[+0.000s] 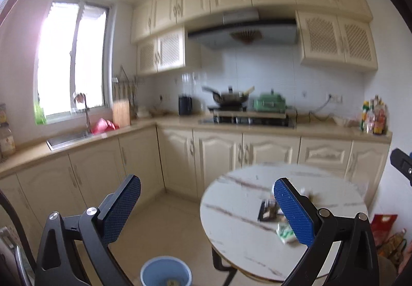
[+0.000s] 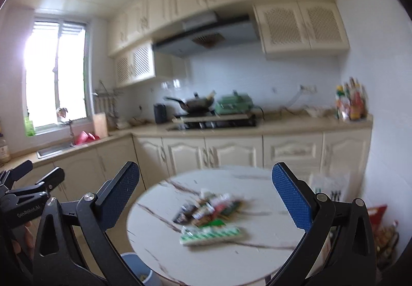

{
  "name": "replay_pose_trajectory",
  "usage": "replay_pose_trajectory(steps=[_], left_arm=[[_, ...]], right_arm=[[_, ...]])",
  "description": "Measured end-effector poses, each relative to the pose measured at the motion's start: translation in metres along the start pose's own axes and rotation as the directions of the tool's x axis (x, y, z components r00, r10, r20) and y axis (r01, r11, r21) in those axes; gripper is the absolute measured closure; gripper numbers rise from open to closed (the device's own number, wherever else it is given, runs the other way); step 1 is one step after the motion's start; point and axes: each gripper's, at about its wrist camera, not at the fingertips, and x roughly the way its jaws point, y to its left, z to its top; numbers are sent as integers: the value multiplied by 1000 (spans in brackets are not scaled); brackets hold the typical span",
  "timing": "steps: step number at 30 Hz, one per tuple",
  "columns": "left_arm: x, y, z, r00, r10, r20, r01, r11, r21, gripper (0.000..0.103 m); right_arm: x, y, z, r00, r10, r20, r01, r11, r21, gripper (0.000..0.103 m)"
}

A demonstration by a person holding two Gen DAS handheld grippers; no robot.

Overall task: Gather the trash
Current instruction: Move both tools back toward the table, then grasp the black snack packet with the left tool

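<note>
**Wrappers still on the table as kitchen clean-up gets under way**

Two hand-held grippers hang over a round marble-patterned table (image 2: pixel 231 255) in a cream-cabinet kitchen, both with jaws spread wide and nothing between them. The right gripper (image 2: pixel 206 198) looks down on the job ahead: a loose heap of wrappers (image 2: pixel 208 208) near the middle of the table, with a green-and-white packet (image 2: pixel 212 234) lying flat at the near edge of the heap. The view is blurred, so the single pieces cannot be counted or read.

The left gripper (image 1: pixel 207 208) sits farther left, out over the floor beside the table, and the same litter shows partly hidden behind its right finger. At the far right edge of that view, a dark piece of the other tool is just visible.

Judging by how things lie, the collecting has barely begun or is at most partly done: most of what can be seen as trash is still on the table, and neither gripper carries any.

The one container in play is a blue bin (image 1: pixel 166 271) standing on the floor just left of the table's near side, partly tucked under its rim in the right-hand view. Something small and yellowish lies at its bottom; what it is cannot be told. Otherwise the bin looks nearly empty.

On the far counter (image 1: pixel 167 122), a pan (image 1: pixel 229 98) sits on the stove, apart from the work.
</note>
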Motion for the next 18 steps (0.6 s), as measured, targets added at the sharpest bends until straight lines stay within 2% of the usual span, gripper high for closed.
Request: replay_pose_trajectory(steps=[4, 8, 11, 14, 18], left_arm=[[53, -10, -3, 992, -39, -118, 38, 999, -18, 1], [109, -32, -6, 967, -110, -231, 107, 994, -23, 1], [154, -47, 0, 947, -130, -295, 136, 991, 1, 1], [211, -67, 5, 911, -164, -377, 185, 983, 18, 1], [278, -99, 3, 862, -173, -476, 221, 974, 45, 1]], right_arm=[[36, -28, -25, 992, -46, -115, 50, 998, 30, 0], [75, -50, -53, 969, -71, -237, 86, 995, 55, 0], [99, -62, -70, 951, -78, -298, 99, 994, 56, 0], [127, -72, -83, 931, -85, -356, 114, 992, 61, 0], [163, -78, -99, 908, -69, -412, 104, 993, 64, 0]])
